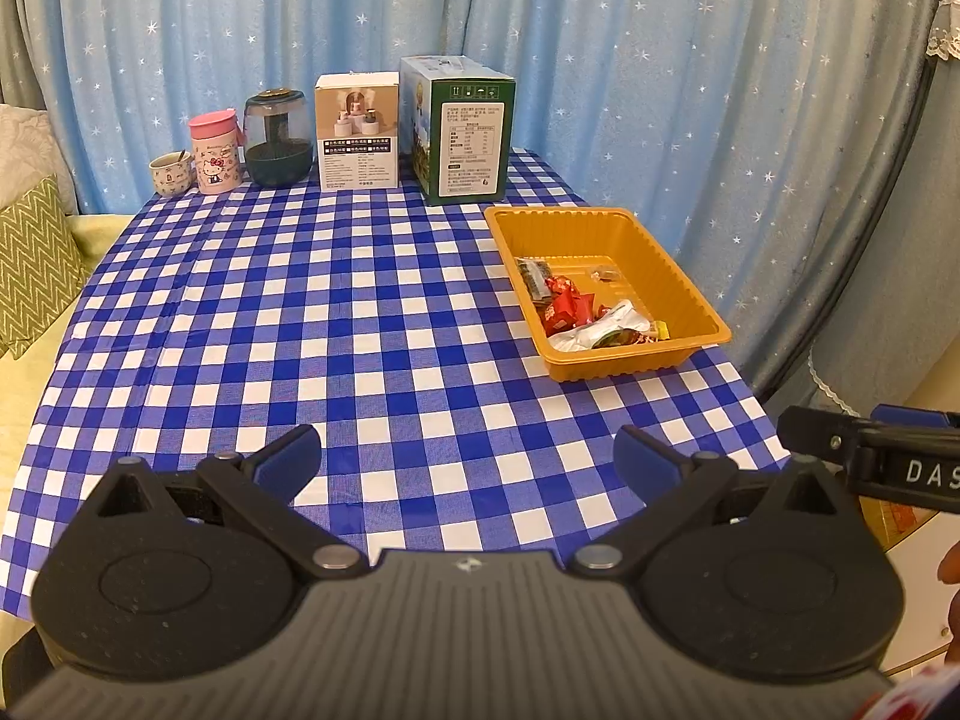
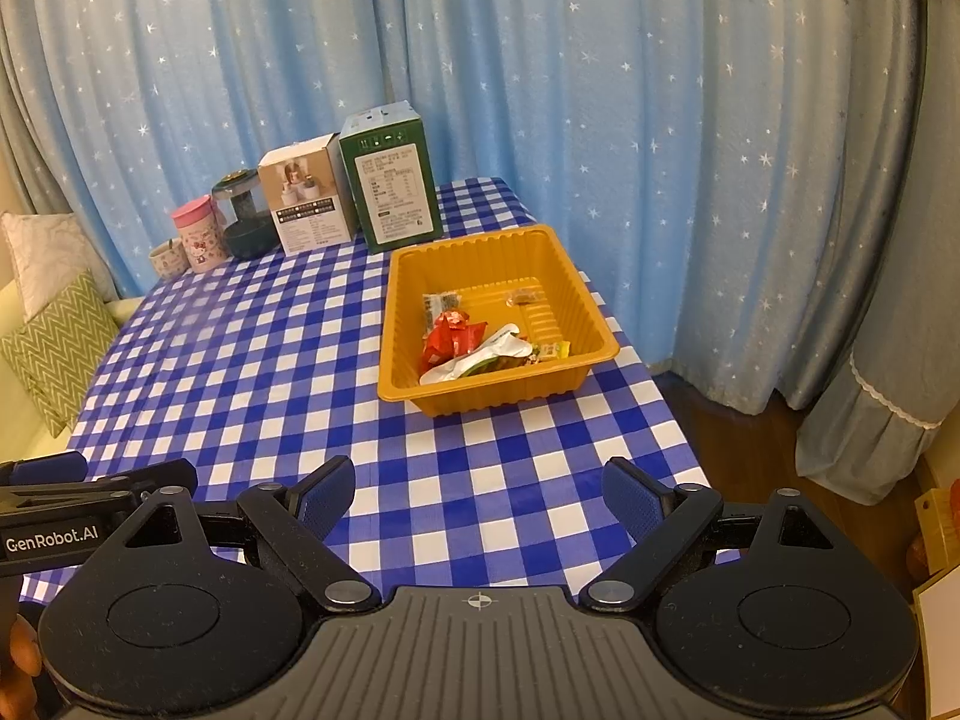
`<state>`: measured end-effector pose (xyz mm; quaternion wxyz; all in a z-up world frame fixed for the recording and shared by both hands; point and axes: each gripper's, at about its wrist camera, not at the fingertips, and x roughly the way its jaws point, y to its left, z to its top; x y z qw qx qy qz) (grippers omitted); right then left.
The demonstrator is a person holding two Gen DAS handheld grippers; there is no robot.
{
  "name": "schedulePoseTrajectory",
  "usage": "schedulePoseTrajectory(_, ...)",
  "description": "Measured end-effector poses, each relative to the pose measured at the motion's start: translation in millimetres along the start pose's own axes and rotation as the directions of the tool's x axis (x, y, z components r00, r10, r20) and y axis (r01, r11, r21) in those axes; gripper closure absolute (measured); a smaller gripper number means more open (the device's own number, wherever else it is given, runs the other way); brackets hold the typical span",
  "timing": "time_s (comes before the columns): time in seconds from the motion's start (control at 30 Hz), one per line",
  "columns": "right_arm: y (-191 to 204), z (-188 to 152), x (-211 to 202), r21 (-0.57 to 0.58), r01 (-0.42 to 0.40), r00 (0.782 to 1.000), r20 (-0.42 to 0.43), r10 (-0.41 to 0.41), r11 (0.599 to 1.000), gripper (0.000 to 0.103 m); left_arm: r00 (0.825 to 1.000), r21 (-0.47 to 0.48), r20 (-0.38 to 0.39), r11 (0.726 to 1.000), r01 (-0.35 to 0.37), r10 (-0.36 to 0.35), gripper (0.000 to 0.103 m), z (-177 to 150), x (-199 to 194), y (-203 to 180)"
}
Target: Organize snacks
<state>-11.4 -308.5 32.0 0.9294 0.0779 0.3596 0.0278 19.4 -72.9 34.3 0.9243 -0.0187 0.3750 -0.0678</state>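
Observation:
An orange plastic tray (image 1: 672,240) stands on the right side of the blue checked table; it also shows in the right wrist view (image 2: 576,294). It holds several snacks: red packets (image 1: 567,306) (image 2: 450,339), a white pouch (image 1: 606,327) (image 2: 486,354), a dark packet (image 1: 534,276) and a small clear packet (image 2: 525,298). My left gripper (image 1: 468,459) is open and empty over the near table edge. My right gripper (image 2: 477,495) is open and empty, near the table's front right; its side shows in the left wrist view (image 1: 870,456).
Along the table's back edge stand a small cup (image 1: 170,173), a pink mug (image 1: 215,150), a dark jar (image 1: 279,138), a white box (image 1: 358,132) and a green box (image 1: 465,132). Cushions (image 1: 33,264) lie at left. Blue curtains hang behind.

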Motion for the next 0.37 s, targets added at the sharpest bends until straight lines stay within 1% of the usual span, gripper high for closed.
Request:
schedulePoseTrajectory(0.17,-0.3,-0.3,0.3,0.000,0.001,1.000,0.000,-0.001,1.000,0.014,1.000,-0.001,-0.002,1.000,0.006,-0.006,0.000,-0.2,0.7,-0.6)
schedulePoseTrajectory(0.37,-1.0,0.1,0.5,0.001,0.000,1.000,-0.001,0.000,1.000,0.014,1.000,0.002,0.016,1.000,0.012,-0.012,0.000,-1.3,0.2,-0.9)
